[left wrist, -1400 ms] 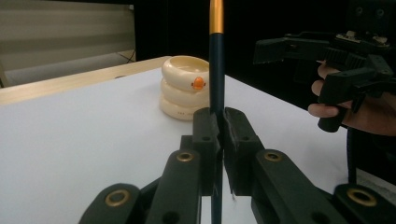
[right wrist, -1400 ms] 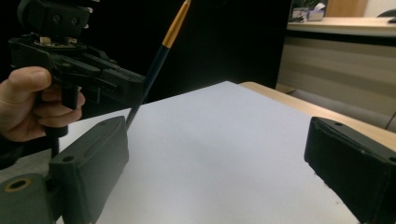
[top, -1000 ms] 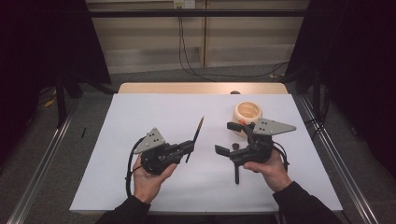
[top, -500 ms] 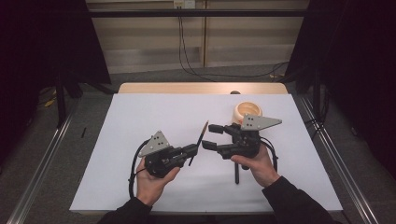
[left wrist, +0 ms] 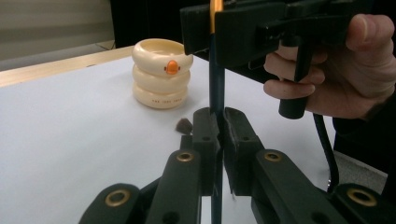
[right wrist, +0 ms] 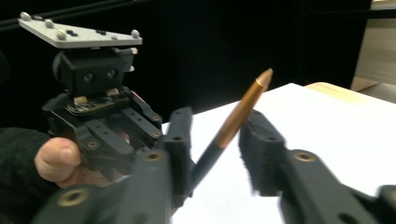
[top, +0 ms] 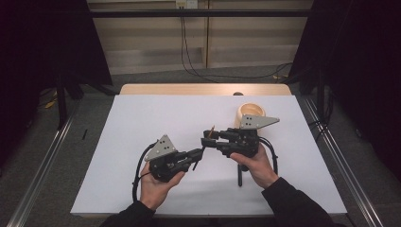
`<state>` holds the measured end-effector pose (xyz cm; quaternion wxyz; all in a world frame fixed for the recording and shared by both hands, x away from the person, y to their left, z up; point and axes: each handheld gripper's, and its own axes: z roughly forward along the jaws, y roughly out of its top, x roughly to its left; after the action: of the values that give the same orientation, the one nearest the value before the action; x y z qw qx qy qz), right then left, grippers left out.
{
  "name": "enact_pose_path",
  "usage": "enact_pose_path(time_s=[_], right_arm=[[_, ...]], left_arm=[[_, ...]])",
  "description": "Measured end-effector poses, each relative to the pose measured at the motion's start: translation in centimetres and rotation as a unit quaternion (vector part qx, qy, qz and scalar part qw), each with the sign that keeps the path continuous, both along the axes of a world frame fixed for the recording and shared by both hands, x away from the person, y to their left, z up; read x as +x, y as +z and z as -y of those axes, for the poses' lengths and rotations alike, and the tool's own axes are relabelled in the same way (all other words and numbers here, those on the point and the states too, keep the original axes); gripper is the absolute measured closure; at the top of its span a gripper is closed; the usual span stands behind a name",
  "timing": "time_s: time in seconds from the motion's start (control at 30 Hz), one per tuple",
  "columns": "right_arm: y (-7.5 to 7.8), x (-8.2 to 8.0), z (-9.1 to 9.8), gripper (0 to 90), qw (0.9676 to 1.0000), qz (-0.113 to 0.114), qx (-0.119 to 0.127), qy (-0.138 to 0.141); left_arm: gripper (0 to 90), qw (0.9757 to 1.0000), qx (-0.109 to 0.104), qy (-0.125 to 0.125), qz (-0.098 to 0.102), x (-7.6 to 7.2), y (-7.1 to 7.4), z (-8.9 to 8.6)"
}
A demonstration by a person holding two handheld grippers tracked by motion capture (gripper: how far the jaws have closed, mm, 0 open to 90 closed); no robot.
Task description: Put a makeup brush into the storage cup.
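The left gripper view shows what the high view cannot: the left gripper (left wrist: 219, 135) is clamped on the brush (left wrist: 216, 84), its dark handle running straight up out of the pads to an orange end that passes between the jaws of the right gripper (left wrist: 212, 25) above. That view also shows a tuft of bristles by the left jaw and a duck's beak on the cup (left wrist: 162, 72), which stands behind the brush on the white surface (left wrist: 70, 140).

In the right gripper view the brush (right wrist: 233, 126) slants up to the right in the gap of the right gripper (right wrist: 215, 140), copper tip uppermost. The jaws have just been closing on it; the left one lies against the handle, the right one stands a little off.

In the high view the brush (top: 206, 137) bridges the left gripper (top: 197, 153) and the right gripper (top: 208, 137), in front of the cup (top: 249, 111) and well left of it, its long axis tilted up and away from the person.
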<state>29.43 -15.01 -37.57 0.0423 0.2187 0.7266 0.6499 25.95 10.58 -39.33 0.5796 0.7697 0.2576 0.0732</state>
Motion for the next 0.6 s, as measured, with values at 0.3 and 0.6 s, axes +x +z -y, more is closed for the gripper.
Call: enact_pose_path(time_s=[0.3,0.6], right_arm=[[-0.30,-0.10,-0.23,83.3,0.9997,-0.008,0.013,0.019],[-0.04,-0.28,-0.08,83.7,0.9999,0.000,0.009,0.010]], left_arm=[[90.0,1.0000,-0.006,-0.002,0.002,0.07,-0.06,-0.18],[90.0,0.9999,-0.013,0.003,0.004,0.30,-0.08,-0.46]])
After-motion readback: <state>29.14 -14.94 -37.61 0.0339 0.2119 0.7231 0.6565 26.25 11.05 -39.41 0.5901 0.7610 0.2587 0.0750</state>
